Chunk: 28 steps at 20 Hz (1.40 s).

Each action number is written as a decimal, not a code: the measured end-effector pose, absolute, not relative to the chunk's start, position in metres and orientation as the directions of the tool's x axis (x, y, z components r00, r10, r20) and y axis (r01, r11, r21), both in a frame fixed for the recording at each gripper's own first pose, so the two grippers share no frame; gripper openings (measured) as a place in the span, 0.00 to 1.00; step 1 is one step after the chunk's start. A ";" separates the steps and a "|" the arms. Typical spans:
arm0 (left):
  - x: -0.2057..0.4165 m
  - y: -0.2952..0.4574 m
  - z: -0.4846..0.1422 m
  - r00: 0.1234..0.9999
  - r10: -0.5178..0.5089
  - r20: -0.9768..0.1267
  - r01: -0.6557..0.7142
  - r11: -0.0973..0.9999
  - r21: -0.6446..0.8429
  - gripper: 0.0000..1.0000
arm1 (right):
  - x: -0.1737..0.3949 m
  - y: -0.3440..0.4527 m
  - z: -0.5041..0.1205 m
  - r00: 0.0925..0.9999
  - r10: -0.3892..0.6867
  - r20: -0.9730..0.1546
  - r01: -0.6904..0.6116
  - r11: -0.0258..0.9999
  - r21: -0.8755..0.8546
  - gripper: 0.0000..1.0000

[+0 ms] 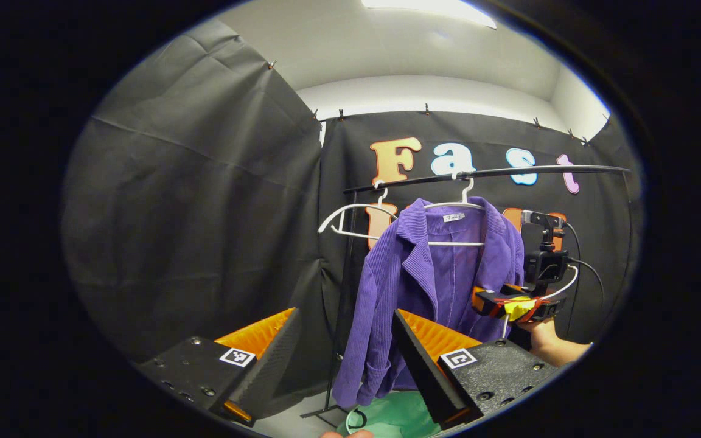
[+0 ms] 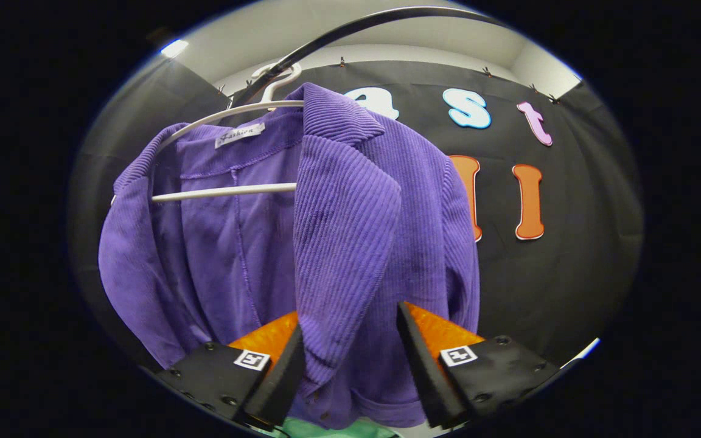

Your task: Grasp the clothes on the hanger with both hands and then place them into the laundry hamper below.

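Right gripper [image 2: 347, 359] is sitting spread wide at the bottom centre of the right gripper view, w/ the lapel of the purple ribbed corduroy jacket [image 2: 338, 243] hanging down between its fingers; whether either finger is touching cloth I can't tell, and it isn't pinching yet. Left gripper [image 1: 344, 359] is also gaping open at the bottom of the left gripper view, well apart from the jacket [image 1: 429, 286], which is hanging centre-right of frame.

Progress: early. Jacket is hanging on its white wire hanger [image 2: 229, 191] from the black metal rail [image 1: 484, 174]. Approach is looking nearly done on the right side, barely begun on the left. Left to do: both grasps, lifting off, dropping into the green hamper [image 1: 399, 417], which is peeking in at bottom centre below the jacket.

Count: 1 jacket, 2 white hangers (the 2nd, an empty hanger [image 1: 350, 222], is hanging just left of the jacket), 1 rail, 1 hamper, 2 grippers.
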<state>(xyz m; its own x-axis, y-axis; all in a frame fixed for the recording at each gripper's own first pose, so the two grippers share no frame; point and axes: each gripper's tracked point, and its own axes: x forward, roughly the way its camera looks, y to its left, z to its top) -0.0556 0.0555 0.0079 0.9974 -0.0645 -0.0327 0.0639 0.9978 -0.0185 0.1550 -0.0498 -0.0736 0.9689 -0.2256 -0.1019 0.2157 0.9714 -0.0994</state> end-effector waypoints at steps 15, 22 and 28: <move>0.044 -0.089 -0.047 0.996 -0.056 -0.073 0.042 0.984 -0.172 0.95 | 0.072 -0.061 0.000 0.985 0.173 0.012 -0.171 0.980 -0.106 0.14; 0.121 -0.089 -0.081 0.999 0.001 -0.048 -0.004 0.999 -0.051 0.96 | 0.053 -0.057 0.013 0.987 0.161 0.029 -0.159 0.985 -0.062 0.14; 0.146 -0.053 -0.076 0.999 0.047 -0.002 -0.046 0.997 0.065 0.57 | 0.052 -0.059 0.012 0.994 0.106 0.035 -0.103 0.992 -0.072 0.14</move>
